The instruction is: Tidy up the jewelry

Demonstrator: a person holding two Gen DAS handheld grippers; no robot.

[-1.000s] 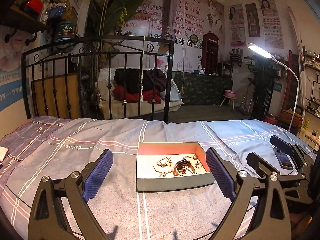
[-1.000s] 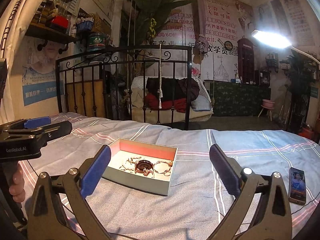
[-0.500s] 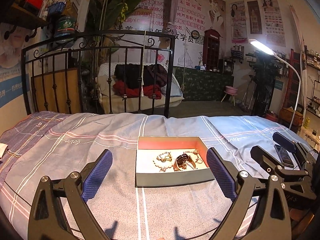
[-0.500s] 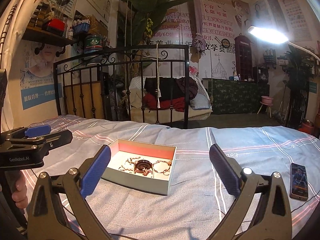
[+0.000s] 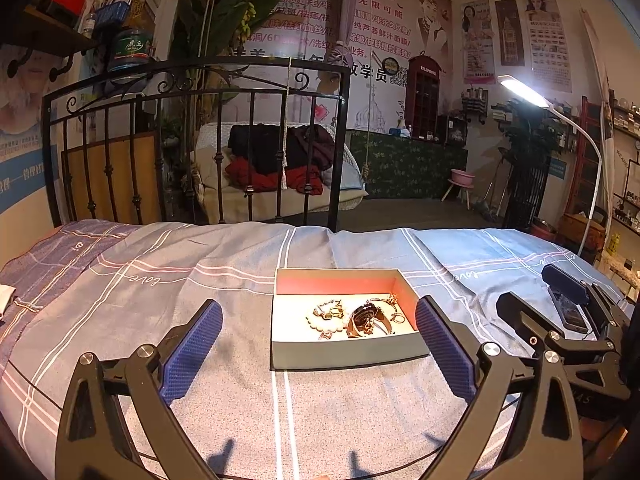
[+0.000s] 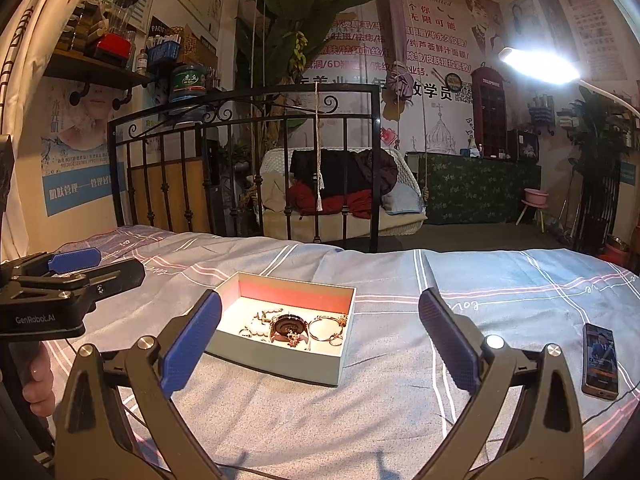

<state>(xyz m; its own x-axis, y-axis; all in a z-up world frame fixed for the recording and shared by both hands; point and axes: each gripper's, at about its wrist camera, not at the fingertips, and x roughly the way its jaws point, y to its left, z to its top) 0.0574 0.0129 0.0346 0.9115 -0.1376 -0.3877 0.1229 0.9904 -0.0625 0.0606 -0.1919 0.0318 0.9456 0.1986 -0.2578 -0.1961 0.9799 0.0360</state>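
A shallow grey box (image 5: 348, 354) (image 6: 276, 364) with a red inner wall lies on the bed. Inside it sit a dark round watch (image 5: 364, 318) (image 6: 289, 325), a pale bead bracelet (image 5: 326, 316), thin gold bangles (image 6: 329, 327) and small rings. My left gripper (image 5: 319, 346) hovers open just in front of the box with nothing between its blue pads. Open too, my right gripper (image 6: 320, 338) is held to the right of the box, nothing in it. Each view also shows the other gripper at its edge.
A grey-blue striped bedspread (image 5: 180, 288) covers the bed. A phone (image 6: 599, 360) lies on it to the right of the box. A black iron bed frame (image 5: 192, 136) stands at the far edge. A lit lamp (image 6: 538, 64) hangs above at right.
Both grippers tilted slightly, so the box sits a little higher in each view. Nothing was picked up; both stay open.
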